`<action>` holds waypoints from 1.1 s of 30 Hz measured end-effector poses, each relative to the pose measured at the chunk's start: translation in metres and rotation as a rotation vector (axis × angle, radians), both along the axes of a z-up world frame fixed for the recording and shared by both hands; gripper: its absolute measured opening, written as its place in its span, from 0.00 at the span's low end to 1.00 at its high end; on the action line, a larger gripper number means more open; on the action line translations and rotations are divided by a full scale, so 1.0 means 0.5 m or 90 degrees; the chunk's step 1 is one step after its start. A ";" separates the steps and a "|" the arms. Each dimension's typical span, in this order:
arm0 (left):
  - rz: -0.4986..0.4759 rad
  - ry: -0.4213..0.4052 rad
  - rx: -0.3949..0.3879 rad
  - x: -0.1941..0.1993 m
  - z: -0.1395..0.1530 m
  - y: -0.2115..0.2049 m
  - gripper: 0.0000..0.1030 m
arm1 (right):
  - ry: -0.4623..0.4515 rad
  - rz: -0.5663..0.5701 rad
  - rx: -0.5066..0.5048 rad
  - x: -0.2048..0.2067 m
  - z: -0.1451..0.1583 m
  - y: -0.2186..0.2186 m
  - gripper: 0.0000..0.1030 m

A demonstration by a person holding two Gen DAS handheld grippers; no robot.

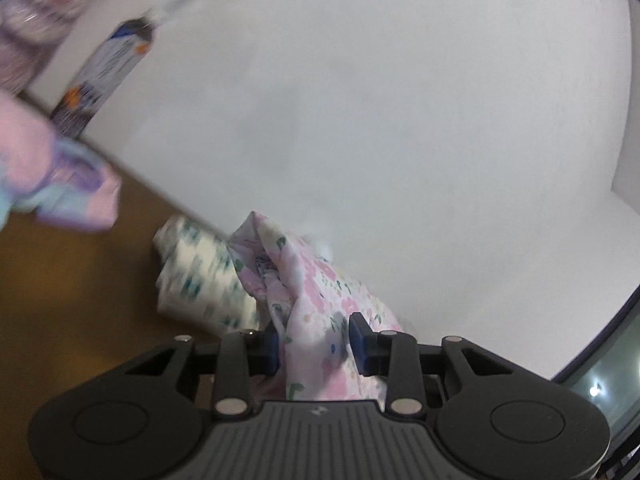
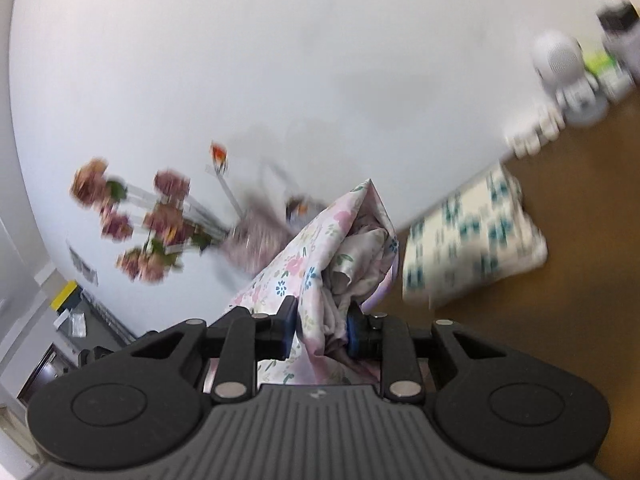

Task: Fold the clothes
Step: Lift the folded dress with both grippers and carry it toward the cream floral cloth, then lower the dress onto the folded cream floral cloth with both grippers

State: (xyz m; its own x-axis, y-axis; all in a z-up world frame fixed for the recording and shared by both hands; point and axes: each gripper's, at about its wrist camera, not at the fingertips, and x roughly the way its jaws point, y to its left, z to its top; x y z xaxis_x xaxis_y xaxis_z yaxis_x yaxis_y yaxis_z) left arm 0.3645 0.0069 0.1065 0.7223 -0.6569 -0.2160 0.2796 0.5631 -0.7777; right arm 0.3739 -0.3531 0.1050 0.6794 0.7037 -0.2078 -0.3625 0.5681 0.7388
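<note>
- Black linkages and a ribbed grey body fill the bottom of both wrist views, nearest the lens.
- Left hand-held gripper (image 1: pixel 314 344): tilted up toward a white wall (image 1: pixel 400 100), its blue-padded fingers (image 1: pixel 358 338) clamped on a bunched pink floral garment (image 1: pixel 316 300).
- Right hand-held gripper (image 2: pixel 320 330): also angled upward and rolled sideways, so the brown surface (image 2: pixel 560 280) slants across the right of its view; its jaws are clenched on the same floral garment (image 2: pixel 320 256), which rises in a peak just above the fingers.
- The garment hangs between the two grippers, lifted off the surface; how much of it trails below is hidden by the gripper bodies.
- A folded white cloth with teal print (image 2: pixel 476 240) lies on the surface near the wall, apart from the held garment; it also shows in the left view (image 1: pixel 196 276).
- A pink and pale-blue bundle of fabric (image 1: pixel 52 184) sits at the left edge of the left view, cut off and blurred.
- Motion blur smears most of the background: a bunch of pinkish flowers (image 2: pixel 148 224), a white rounded device (image 2: pixel 564 72) and a printed carton (image 1: pixel 104 76) are hard to make out in detail.
- No hand or sleeve of the person is visible.
</note>
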 end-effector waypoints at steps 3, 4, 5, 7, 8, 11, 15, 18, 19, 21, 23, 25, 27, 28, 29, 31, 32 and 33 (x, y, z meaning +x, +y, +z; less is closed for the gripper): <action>0.017 -0.012 -0.012 0.091 0.008 -0.012 0.33 | -0.015 -0.017 0.001 0.092 0.025 -0.007 0.24; 0.023 -0.013 -0.018 0.122 0.005 -0.017 0.33 | -0.016 -0.024 0.004 0.123 0.026 -0.011 0.25; 0.033 -0.014 -0.017 0.153 -0.004 -0.026 0.33 | -0.017 -0.030 0.006 0.153 0.028 -0.015 0.25; 0.042 -0.008 -0.004 0.208 -0.034 -0.047 0.33 | -0.008 -0.040 0.004 0.215 0.013 -0.022 0.25; 0.042 -0.001 -0.002 0.234 -0.054 -0.056 0.33 | -0.001 -0.046 0.002 0.242 -0.001 -0.026 0.25; 0.036 0.033 -0.014 0.303 -0.112 -0.069 0.33 | 0.028 -0.056 0.020 0.308 -0.057 -0.045 0.25; 0.025 0.053 -0.046 0.349 -0.163 -0.070 0.33 | 0.069 -0.063 0.059 0.365 -0.140 -0.065 0.25; 0.029 0.076 -0.076 0.364 -0.200 -0.062 0.33 | 0.095 -0.064 0.086 0.386 -0.196 -0.067 0.25; 0.030 0.078 -0.095 0.366 -0.212 -0.058 0.33 | 0.100 -0.062 0.101 0.390 -0.212 -0.066 0.25; 0.032 0.080 -0.125 0.368 -0.231 -0.052 0.32 | 0.106 -0.056 0.121 0.392 -0.226 -0.062 0.26; 0.026 0.077 -0.128 0.370 -0.237 -0.056 0.33 | 0.107 -0.053 0.126 0.387 -0.228 -0.060 0.27; 0.019 0.088 -0.119 0.374 -0.242 -0.063 0.33 | 0.109 -0.056 0.128 0.383 -0.232 -0.057 0.29; 0.015 0.102 -0.122 0.376 -0.249 -0.064 0.33 | 0.121 -0.059 0.129 0.382 -0.243 -0.057 0.29; 0.014 0.105 -0.125 0.377 -0.251 -0.062 0.33 | 0.125 -0.057 0.132 0.383 -0.246 -0.059 0.30; 0.015 0.104 -0.127 0.376 -0.251 -0.060 0.33 | 0.129 -0.056 0.135 0.384 -0.249 -0.061 0.31; 0.022 0.097 -0.121 0.374 -0.250 -0.059 0.33 | 0.130 -0.054 0.138 0.383 -0.250 -0.064 0.34; 0.024 0.095 -0.116 0.374 -0.250 -0.060 0.33 | 0.130 -0.052 0.139 0.382 -0.249 -0.065 0.35; 0.025 0.095 -0.114 0.374 -0.252 -0.061 0.36 | 0.129 -0.052 0.137 0.383 -0.249 -0.066 0.38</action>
